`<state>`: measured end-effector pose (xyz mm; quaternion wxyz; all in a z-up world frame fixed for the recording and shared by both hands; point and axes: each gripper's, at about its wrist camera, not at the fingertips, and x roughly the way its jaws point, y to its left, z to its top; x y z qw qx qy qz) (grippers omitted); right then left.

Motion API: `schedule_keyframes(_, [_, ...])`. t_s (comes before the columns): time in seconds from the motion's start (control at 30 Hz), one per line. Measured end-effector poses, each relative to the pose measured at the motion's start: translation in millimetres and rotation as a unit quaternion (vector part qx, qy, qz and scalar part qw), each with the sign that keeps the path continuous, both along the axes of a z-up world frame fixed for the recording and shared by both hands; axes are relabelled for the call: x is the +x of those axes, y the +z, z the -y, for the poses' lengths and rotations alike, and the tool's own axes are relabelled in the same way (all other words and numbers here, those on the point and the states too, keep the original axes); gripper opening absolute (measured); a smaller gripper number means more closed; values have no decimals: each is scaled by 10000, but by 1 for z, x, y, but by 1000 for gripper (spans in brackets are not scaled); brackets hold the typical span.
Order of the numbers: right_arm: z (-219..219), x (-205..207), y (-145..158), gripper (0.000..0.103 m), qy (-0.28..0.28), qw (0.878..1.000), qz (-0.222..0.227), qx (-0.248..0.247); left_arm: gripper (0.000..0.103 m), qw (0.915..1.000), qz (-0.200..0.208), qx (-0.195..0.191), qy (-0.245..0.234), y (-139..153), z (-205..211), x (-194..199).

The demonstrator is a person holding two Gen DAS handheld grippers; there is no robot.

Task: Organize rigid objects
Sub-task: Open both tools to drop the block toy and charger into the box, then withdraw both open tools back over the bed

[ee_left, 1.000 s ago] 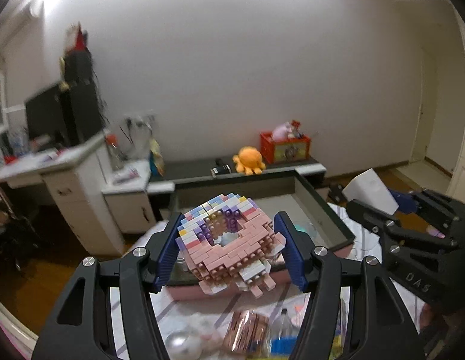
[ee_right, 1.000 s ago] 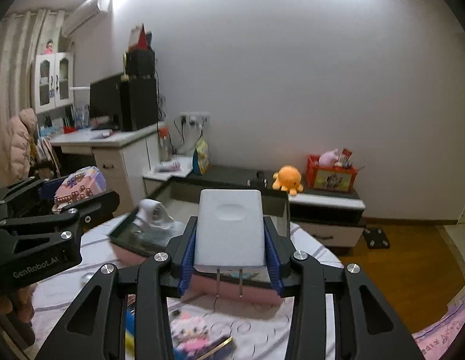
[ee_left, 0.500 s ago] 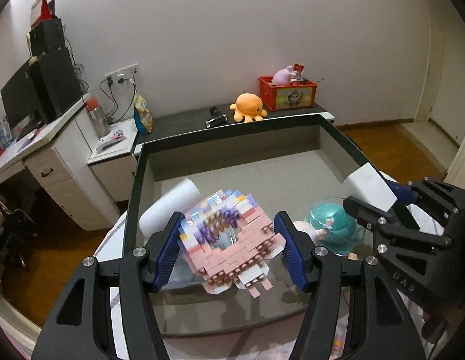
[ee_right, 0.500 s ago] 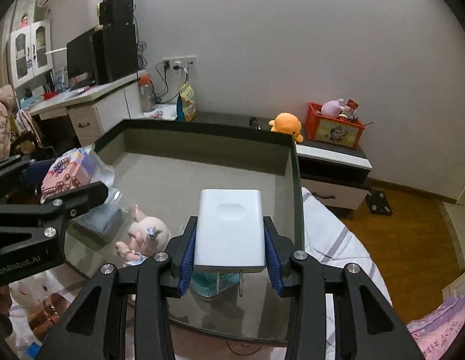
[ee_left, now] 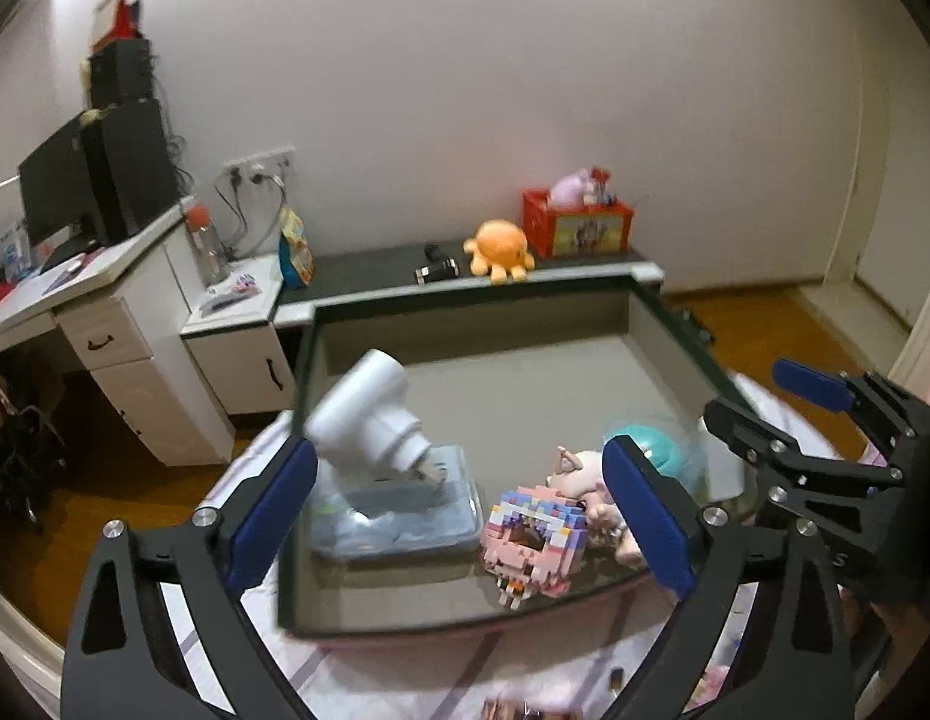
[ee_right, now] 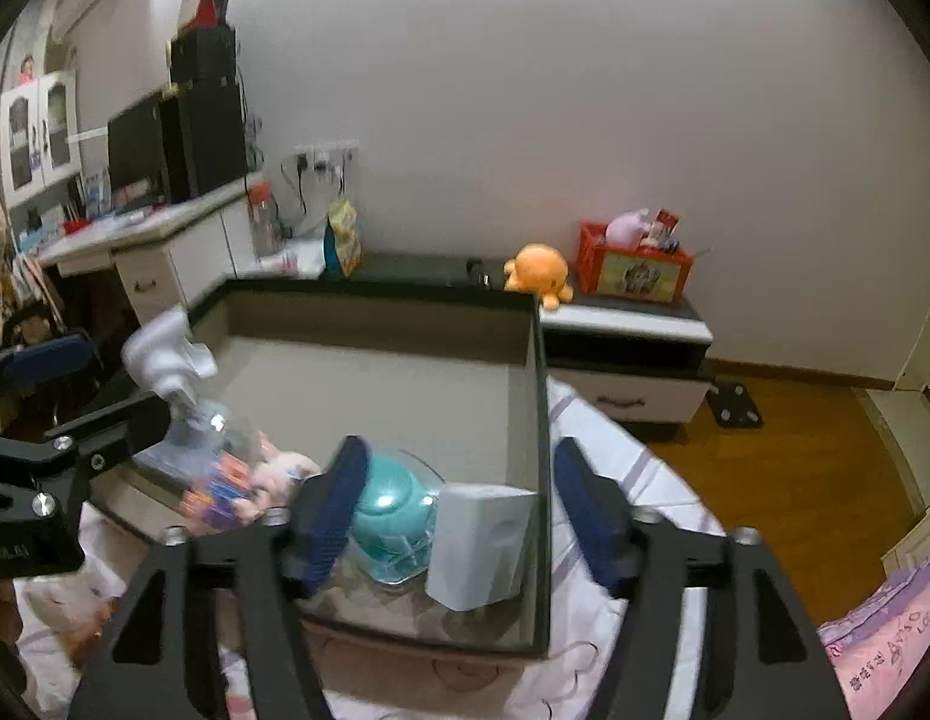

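A dark-rimmed grey box [ee_left: 465,295] [ee_right: 375,291] lies below both grippers. My left gripper [ee_left: 459,516] hangs over its near edge, jaws opening, nothing pressed between the pads. Free of them, the pink and purple brick doughnut [ee_left: 534,546] [ee_right: 219,486] lies on the box floor. My right gripper [ee_right: 462,510] [ee_left: 771,408] is also opening. The white charger [ee_right: 483,546] stands loose in the near right corner, touching neither pad. Also inside are a white hair dryer [ee_left: 369,420], a clear plastic case [ee_left: 405,516], a pink doll [ee_left: 579,468] and a teal-haired figure [ee_right: 393,516].
The box rests on a striped bed sheet [ee_right: 633,468] with small toys near my fingers. Behind it runs a low dark cabinet [ee_left: 375,276] bearing an orange octopus plush [ee_left: 501,252] and a red crate [ee_left: 579,228]. A white desk [ee_left: 105,312] stands left, wooden floor [ee_right: 795,438] right.
Both grippers sank toward the box and opened. The brick doughnut left the left jaws and lies in the box. The charger left the right jaws and stands in the corner.
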<state>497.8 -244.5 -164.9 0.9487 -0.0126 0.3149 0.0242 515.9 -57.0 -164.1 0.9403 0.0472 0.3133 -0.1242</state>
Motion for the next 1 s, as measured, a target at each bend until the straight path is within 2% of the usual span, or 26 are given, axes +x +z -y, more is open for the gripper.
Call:
schedule_keyframes(0.07, [-2, -15, 14, 80, 56, 9998, 142, 104, 100, 9996, 226, -148, 42, 15, -11, -21])
schedule_keyframes(0.1, [-3, -27, 23, 81, 98, 9995, 236, 172, 103, 9991, 361, -196, 93, 22, -16, -34])
schedule_keyframes(0.2, [-7, -56, 39, 85, 181, 9981, 481, 336, 103, 9964, 753, -319, 226, 37, -30, -72])
schedule_keyframes(0.23, [-9, -73, 45, 89, 207, 9970, 629, 401, 103, 9945, 915, -365, 347, 42, -36, -87])
schedule_keyframes(0.27, [-11, -86, 49, 99, 206, 9958, 770, 448, 103, 9910, 1148, -487, 494, 48, -44, -107])
schedule_keyframes(0.3, [-13, -96, 52, 103, 211, 9948, 877, 472, 103, 9897, 1220, -528, 530, 49, -47, -117])
schedule_keyframes(0.4, [-23, -141, 59, 103, 282, 9914, 1183, 485, 103, 9877, 1361, -578, 516, 51, -57, -153])
schedule_keyframes(0.63, [-38, -217, 55, 103, 273, 9880, 1394, 608, 103, 9866, 1389, -648, 559, 36, -64, -226])
schedule_keyframes(0.73, [-37, -237, 48, 103, 273, 9875, 1356, 758, 103, 9873, 1414, -530, 486, 32, -64, -248])
schedule_keyframes(0.93, [-35, -265, 42, 103, 102, 9882, 1346, 725, 103, 9837, 1704, -276, 501, 31, -62, -283])
schedule_keyframes(1.0, [-36, -272, 41, 103, 86, 9885, 1355, 659, 103, 9842, 1687, -199, 492, 28, -60, -287])
